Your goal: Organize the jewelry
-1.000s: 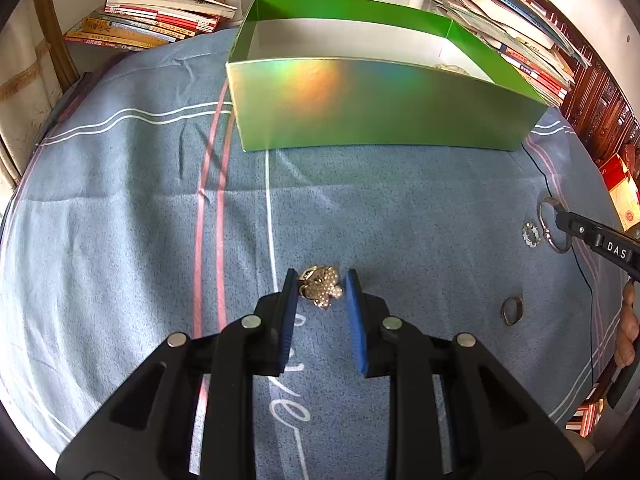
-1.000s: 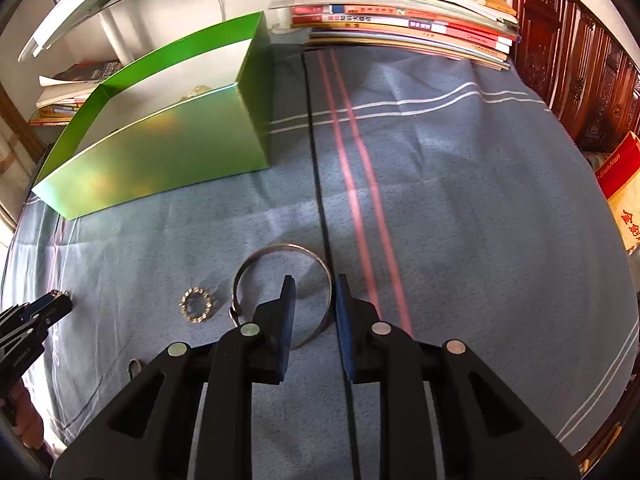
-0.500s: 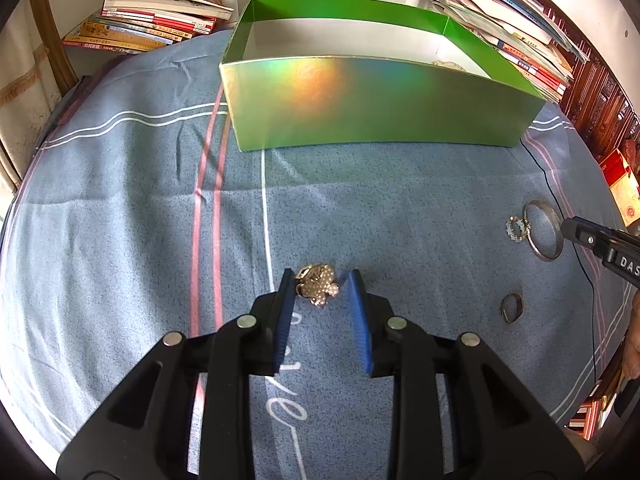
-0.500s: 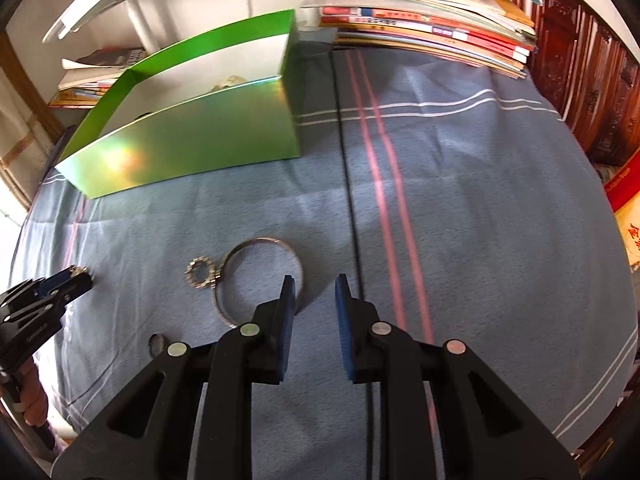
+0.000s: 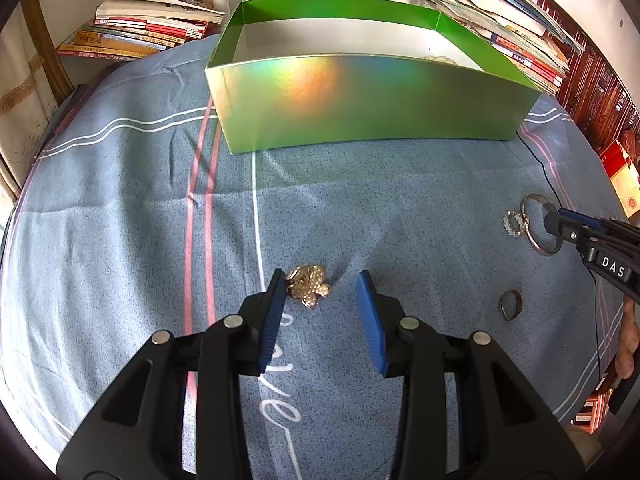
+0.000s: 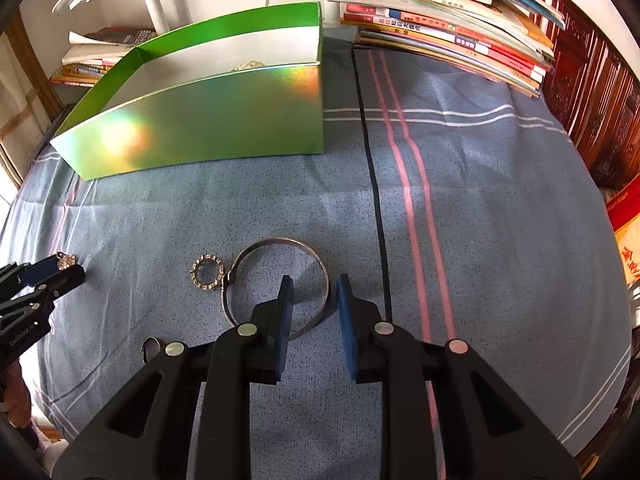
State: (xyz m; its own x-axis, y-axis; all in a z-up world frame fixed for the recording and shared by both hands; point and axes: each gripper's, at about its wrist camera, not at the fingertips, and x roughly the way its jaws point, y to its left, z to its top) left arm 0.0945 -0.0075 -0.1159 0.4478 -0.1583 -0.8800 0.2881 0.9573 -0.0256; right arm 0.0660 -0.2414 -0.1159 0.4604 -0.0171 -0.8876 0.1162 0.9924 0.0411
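A gold, stone-set brooch (image 5: 310, 290) lies on the blue cloth between the fingers of my left gripper (image 5: 322, 284). Its jaws are opening: the brooch rests against the left pad and the right pad stands clear of it. A silver bangle (image 6: 256, 246) lies flat on the cloth, and its right rim passes between the slightly parted fingers of my right gripper (image 6: 315, 286), which do not press on it. A small beaded ring (image 6: 206, 272) touches the bangle's left side. A plain ring (image 5: 511, 305) lies nearer the edge. The open green box (image 5: 360, 100) stands behind.
Pale jewelry (image 6: 248, 65) lies inside the box at its right end. Stacks of books (image 6: 448, 28) line the back of the table on both sides of the box. A thin black cord (image 5: 536, 156) runs across the cloth. Dark wooden furniture stands to the right.
The left jaws have widened around the brooch, which stays on the cloth. The right gripper has shifted sideways and rolled a little, so the bangle's rim now lies between its fingers.
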